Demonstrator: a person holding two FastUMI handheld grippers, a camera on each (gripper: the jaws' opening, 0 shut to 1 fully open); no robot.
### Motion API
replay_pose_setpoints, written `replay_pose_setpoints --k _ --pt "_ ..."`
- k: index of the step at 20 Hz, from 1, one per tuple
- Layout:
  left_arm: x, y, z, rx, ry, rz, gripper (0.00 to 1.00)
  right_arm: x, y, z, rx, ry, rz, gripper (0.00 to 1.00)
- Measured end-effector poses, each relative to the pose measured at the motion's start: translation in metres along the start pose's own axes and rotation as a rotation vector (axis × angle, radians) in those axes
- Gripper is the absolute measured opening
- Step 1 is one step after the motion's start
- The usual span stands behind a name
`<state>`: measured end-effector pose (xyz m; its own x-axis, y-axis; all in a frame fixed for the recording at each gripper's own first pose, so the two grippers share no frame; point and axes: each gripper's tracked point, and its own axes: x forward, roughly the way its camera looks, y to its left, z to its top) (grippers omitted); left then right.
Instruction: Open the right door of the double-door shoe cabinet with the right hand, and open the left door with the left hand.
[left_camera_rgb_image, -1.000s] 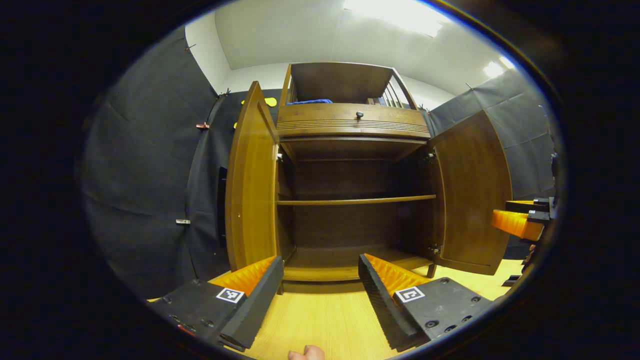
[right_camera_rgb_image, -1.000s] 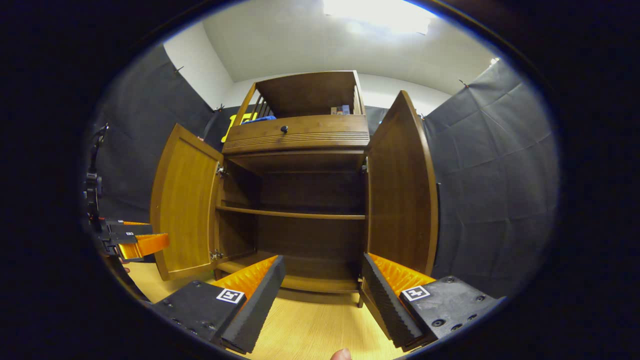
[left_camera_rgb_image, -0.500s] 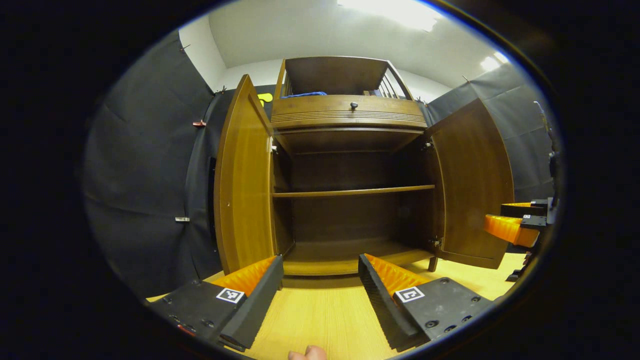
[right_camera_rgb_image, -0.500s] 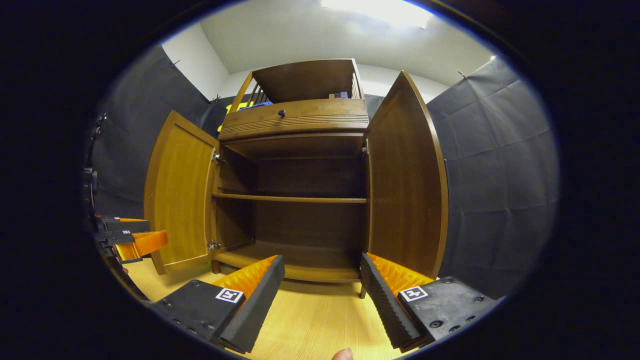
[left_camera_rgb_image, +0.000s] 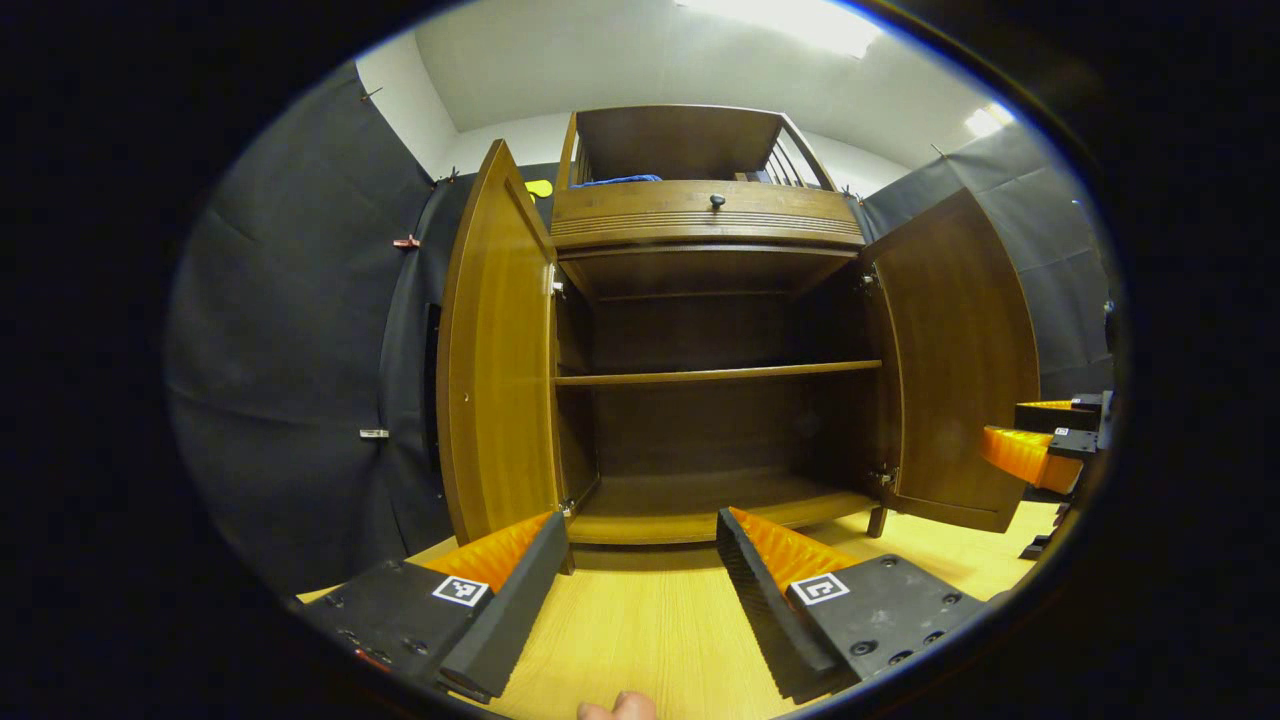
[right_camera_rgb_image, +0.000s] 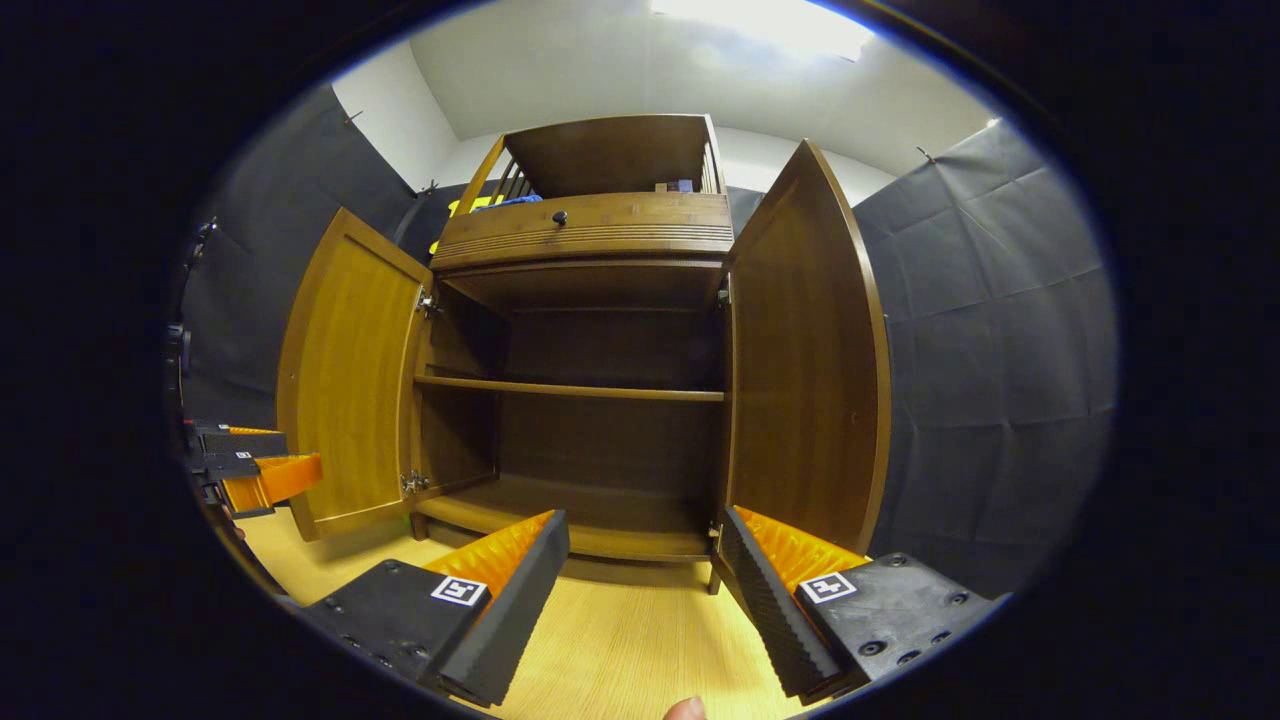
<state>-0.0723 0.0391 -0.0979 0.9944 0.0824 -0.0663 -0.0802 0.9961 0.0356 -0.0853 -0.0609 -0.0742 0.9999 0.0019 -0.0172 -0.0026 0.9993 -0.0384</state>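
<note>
We hold the left hand-held gripper (left_camera_rgb_image: 640, 560) low over the light wooden floor (left_camera_rgb_image: 640, 640), level and facing the shoe cabinet (left_camera_rgb_image: 705, 215), its two fingers spread apart with nothing between them. The right hand-held gripper (right_camera_rgb_image: 645, 560) sits in the same low pose, also released and empty. In the left gripper view the right hand-held gripper shows at the far right edge, near the outer edge of the right door (left_camera_rgb_image: 960, 350); in the right gripper view the left hand-held gripper shows at the far left, just beside the lower edge of the left door (right_camera_rgb_image: 345, 380). A fingertip (left_camera_rgb_image: 615, 707) shows at the bottom of each view.

Both doors of the cabinet stand swung wide open. The left door's (left_camera_rgb_image: 495, 360) free edge points toward us, and the right door (right_camera_rgb_image: 805, 360) does likewise. Neither gripper touches a door. Between the door edges the interior lies open: one shelf (left_camera_rgb_image: 715, 375) across the middle and the bottom board (left_camera_rgb_image: 700, 500) beneath it. Above is a drawer front with a small dark knob (left_camera_rgb_image: 716, 200). Bare floor runs between our fingers and the cabinet's base.
</note>
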Motion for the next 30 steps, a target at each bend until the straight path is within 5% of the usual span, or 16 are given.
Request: replay_pose_setpoints --k 30 --pt "-0.0011 -0.0038 -0.0065 0.018 0.008 -0.012 0.94 -0.0006 -0.0001 -0.0014 -0.004 0.003 0.003 0.99"
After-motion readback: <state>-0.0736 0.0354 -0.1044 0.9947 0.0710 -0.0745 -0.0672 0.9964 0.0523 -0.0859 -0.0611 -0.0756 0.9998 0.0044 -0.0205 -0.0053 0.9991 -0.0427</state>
